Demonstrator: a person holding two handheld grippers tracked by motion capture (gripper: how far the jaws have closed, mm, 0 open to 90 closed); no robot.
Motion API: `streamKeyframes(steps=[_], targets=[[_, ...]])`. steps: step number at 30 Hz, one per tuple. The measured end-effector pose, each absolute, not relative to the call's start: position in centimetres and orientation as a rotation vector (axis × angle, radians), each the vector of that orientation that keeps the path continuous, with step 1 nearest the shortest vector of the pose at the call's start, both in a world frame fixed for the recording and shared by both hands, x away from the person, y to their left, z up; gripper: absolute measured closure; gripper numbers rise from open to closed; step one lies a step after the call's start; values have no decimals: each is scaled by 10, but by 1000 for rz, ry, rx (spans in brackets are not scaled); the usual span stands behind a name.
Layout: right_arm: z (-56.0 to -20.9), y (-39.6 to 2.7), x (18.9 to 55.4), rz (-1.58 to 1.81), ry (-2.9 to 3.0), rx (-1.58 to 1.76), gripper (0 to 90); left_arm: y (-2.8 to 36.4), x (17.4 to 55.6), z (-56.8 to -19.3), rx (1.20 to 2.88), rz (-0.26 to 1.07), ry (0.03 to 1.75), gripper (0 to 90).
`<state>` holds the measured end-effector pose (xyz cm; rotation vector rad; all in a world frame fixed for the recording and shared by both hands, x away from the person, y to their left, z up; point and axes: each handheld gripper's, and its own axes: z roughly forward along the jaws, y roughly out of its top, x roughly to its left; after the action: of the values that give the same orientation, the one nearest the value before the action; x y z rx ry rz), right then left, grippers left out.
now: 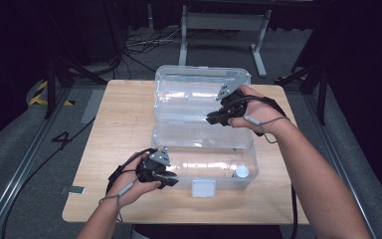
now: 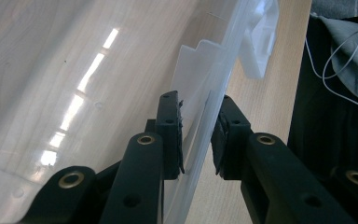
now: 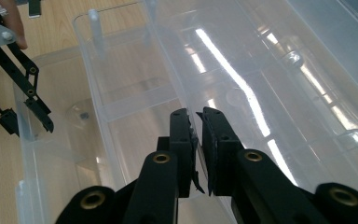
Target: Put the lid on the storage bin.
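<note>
Box: clear plastic box (image 1: 204, 164) lies open in the middle of the wooden surface (image 1: 119, 124), its base nearer the person and its lid (image 1: 199, 94) folded back on the far side.
Base: shallow see-through trough running left to right, with a white latch (image 1: 203, 188) on its near wall and a small white round piece (image 1: 241, 172) inside near the right end.
Lid: rests flat beyond the base, joined along the long middle edge; moulded ribs and ceiling lights glint across it in the right gripper view.
Left gripper: left gripper (image 1: 166, 178) sits at the near left corner of the base, held by the left hand (image 1: 132, 186).
Left fingers: set either side of the base's thin near wall (image 2: 200, 140); one pad lies against the plastic, the other looks a sliver off, so a firm clamp cannot be told.
Right gripper: right gripper (image 1: 214, 118) reaches from the right over the seam between lid and base, held by the right hand (image 1: 258, 113).
Right fingers: nearly together (image 3: 199, 154), a narrow slit between the pads, above the clear plastic; whether a thin edge is pinched cannot be told.
Surface: pale wood, square-cornered, bare around the box.
Surroundings: grey floor (image 1: 25, 149) with black cables on the left, a grey metal frame (image 1: 224, 30) on the far side.
</note>
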<state>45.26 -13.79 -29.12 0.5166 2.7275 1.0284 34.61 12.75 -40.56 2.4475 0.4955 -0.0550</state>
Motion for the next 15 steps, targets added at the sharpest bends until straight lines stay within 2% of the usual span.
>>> streamKeyframes(steps=[15], targets=[[-289,-139,443,1006,2754,360,859,128,346,-406,2442,-54,498,751]])
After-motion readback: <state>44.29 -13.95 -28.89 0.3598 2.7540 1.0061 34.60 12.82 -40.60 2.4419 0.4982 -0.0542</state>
